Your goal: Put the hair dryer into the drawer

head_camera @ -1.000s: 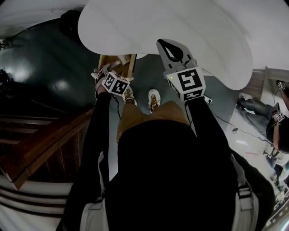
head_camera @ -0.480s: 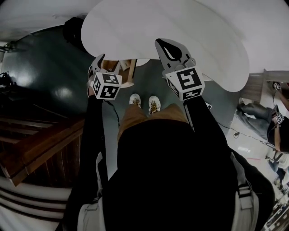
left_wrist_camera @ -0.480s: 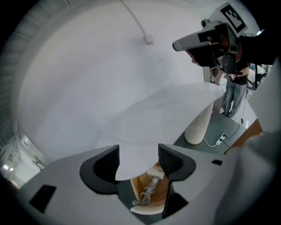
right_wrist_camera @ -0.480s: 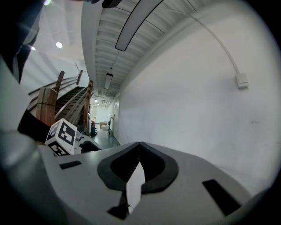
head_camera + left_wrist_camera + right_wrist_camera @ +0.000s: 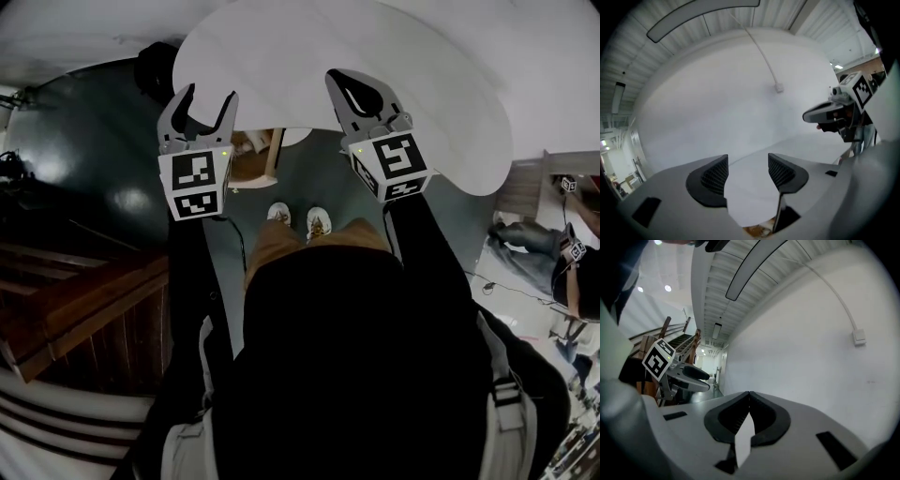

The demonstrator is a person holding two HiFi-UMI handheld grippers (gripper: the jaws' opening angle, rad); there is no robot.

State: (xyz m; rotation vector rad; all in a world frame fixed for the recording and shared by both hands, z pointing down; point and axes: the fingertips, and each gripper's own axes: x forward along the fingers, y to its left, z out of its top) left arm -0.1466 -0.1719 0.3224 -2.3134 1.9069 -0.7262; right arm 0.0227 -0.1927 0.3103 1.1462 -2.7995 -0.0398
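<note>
Head view first: my left tool (image 5: pixel 208 98) is held at the near rim of the white table (image 5: pixel 394 47), with its jaws wide apart and nothing between them. My right tool (image 5: pixel 349 82) is over the table rim beside it, jaws closed on each other and empty. The marker cube (image 5: pixel 197 183) of the left tool and the one (image 5: pixel 394 164) of the right tool carry only black and white square patterns, not letters that I can read. Under the table rim a wooden piece (image 5: pixel 255 155) shows; I cannot tell what it is. The hair dryer shows in no view.

Left gripper view: the two dark pads (image 5: pixel 715 176) stand well apart, and only the pale table top (image 5: pixel 750 201) lies between them. The right tool (image 5: pixel 834 112) shows at the right, before a plain white wall (image 5: pixel 717 103).

Right gripper view: the jaws meet at their tips (image 5: pixel 749 399) and hold nothing. The left tool (image 5: pixel 686 376) shows at the left.

Against one second ago, the left tool has come up from beside the wooden piece to the table rim, and the right tool has stayed nearly in its place.
</note>
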